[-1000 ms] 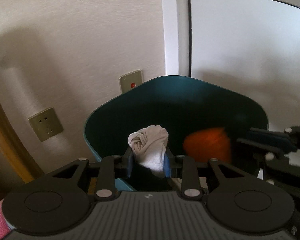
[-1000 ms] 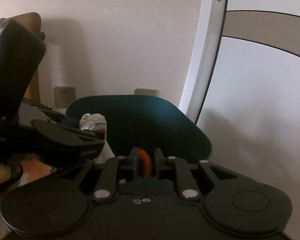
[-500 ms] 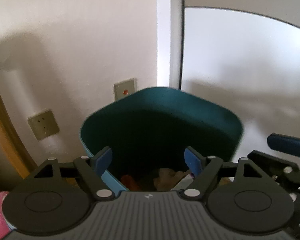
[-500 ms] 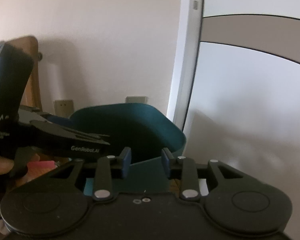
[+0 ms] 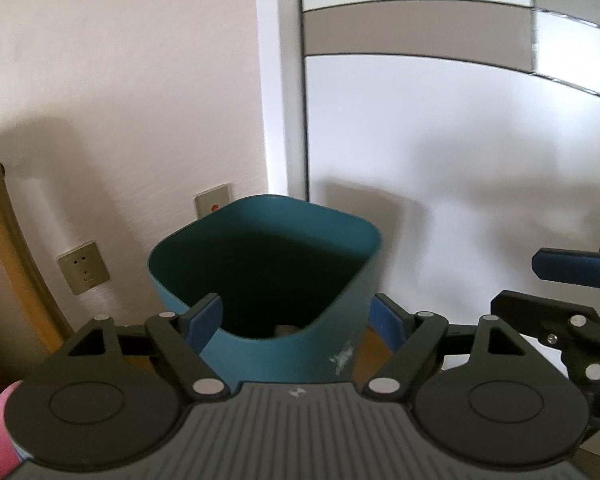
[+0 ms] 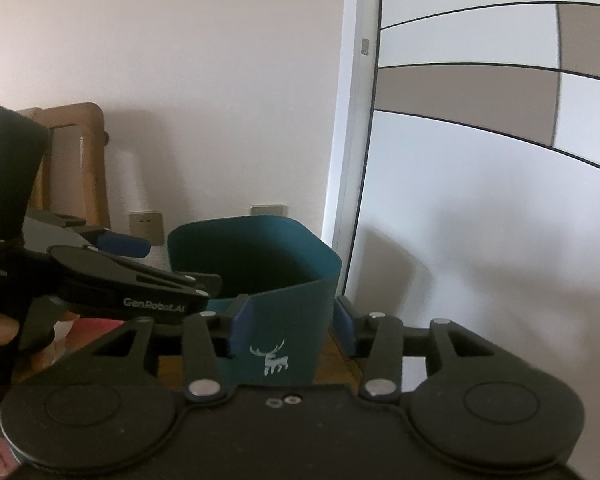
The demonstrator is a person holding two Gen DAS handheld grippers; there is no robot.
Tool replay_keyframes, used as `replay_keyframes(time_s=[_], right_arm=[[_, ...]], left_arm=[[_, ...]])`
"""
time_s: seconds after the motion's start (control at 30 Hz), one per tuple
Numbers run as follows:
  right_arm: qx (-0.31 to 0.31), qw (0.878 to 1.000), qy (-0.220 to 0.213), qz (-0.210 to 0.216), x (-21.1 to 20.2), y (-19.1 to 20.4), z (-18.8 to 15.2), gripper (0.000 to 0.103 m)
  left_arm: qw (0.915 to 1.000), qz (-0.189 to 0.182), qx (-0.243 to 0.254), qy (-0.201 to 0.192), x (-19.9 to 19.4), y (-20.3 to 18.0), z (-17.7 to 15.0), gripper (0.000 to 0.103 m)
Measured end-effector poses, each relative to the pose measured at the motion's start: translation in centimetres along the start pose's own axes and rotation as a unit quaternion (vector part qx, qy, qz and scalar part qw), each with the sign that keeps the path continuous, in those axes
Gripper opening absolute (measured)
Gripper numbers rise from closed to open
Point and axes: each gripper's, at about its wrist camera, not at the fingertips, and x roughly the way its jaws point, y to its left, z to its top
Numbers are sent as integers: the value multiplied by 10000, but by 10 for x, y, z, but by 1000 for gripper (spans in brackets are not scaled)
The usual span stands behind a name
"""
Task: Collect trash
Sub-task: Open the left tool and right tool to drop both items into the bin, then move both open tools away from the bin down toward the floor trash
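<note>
The wall (image 5: 120, 100) and the panelled door (image 5: 440, 140) fill the background, with two sockets (image 5: 83, 267) low on the wall and a wooden chair (image 6: 76, 160) at the left.

The teal bin (image 5: 340, 280) stands on the floor in the corner between wall and door, upright, with a white deer mark on its near side in the right wrist view. It is the task's goal, and it sits just ahead of both claws. A pale scrap of trash (image 5: 286, 328) shows at the bottom of the bin, mostly hidden by the near rim; what else lies inside cannot be told from here.

The left claw (image 5: 296, 320) has its fingers wide apart with nothing between them but the view of the bin's near wall beyond. The right claw (image 6: 292, 324) has its jaws opening, and nothing is gripped; the bin's corner is seen through the gap, not touched as far as the frames show.

The step in hand looks like the release over the bin and the pull-away. To do it well, I would keep both claws spread until they are clear of the rim, so no pad catches the thin plastic wall and tips the light bin. The two tools are close side by side, so they should part from each other as they leave. A glance into the bin to confirm that both pieces landed inside is worth taking before going for more trash.
</note>
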Motion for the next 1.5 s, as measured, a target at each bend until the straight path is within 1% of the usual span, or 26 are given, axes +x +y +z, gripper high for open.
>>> replay_keyframes(time_s=[0.3,0.37,0.43,0.5,0.67,0.77,0.83,0.97,1.13,1.27,1.4,1.5], right_arm=[[169,9998,-3,49,-49,-6,-25,48],[197,9998,-10,26,-58,-8,-32,49],[251,9997,-11,58,-67,-10,-40,49],[314,9995,-5,85,-75,-14,-49,50],[443,9989,96,117,-89,-26,-80,51],[619,9979,175,89,-93,-36,-103,51],[712,9971,246,75,-94,-42,-120,52],[913,9946,472,-120,-85,-60,-160,52],[1350,9868,865,-245,-60,-86,-214,52],[1551,9793,1238,-398,-34,-101,-260,52],[1753,9693,1640,-536,-10,-118,-310,52],[1831,9620,1934,-604,10,-131,-347,52]], left_arm=[[9993,-326,181,-81,-50,-27,-23,84],[9990,-361,244,-105,-60,-32,-30,86],[9988,-394,274,-126,-67,-38,-36,97],[9983,-461,296,-212,-75,-44,-43,98],[9966,-640,430,-278,-85,-61,-65,98],[9961,-667,496,-283,-84,-71,-81,100],[9955,-779,463,-279,-80,-77,-93,100],[9943,-1037,239,-84,-62,-86,-118,100],[9926,-1181,104,244,-22,-97,-155,101],[9914,-1166,38,598,17,-108,-188,101],[9888,-1129,11,973,61,-121,-220,101],[9838,-1113,-44,1404,100,-130,-244,101]])
